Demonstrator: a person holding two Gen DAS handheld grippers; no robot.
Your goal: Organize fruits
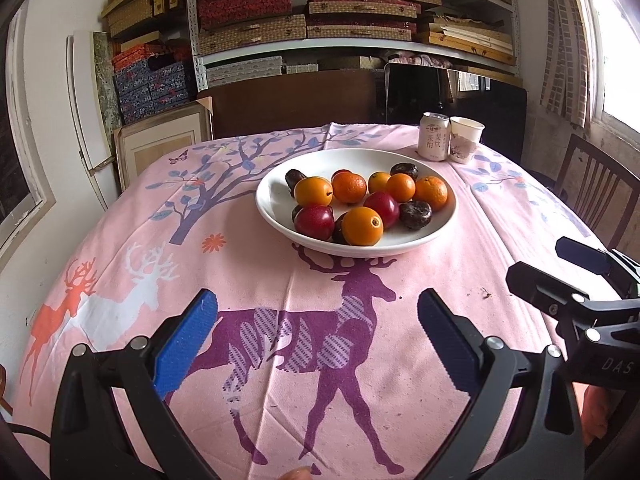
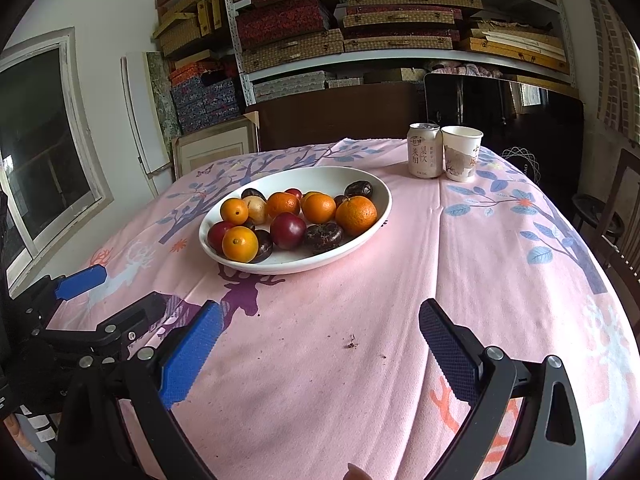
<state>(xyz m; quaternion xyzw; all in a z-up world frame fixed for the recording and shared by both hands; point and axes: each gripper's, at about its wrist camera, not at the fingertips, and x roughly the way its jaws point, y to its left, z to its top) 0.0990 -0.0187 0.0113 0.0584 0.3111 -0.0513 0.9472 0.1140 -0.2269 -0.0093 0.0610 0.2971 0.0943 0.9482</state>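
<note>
A wide white bowl [image 1: 276, 196] sat on the pink deer-print tablecloth [image 1: 280, 280], and all the fruit lay inside it — oranges [image 1: 362, 226], red plums [image 1: 314, 221] and dark, wrinkled fruits [image 1: 415, 214] heaped together. Beyond the bowl, toward its far right, a drink can [image 2: 424, 151] stood touching a paper cup [image 2: 461, 153]. The left gripper [image 1: 318, 336] hovered on the near side of the bowl with its blue pads spread wide and nothing between them. The right gripper [image 2: 320, 346] hung just beside it — likewise parted and empty, well short of the bowl.
</note>
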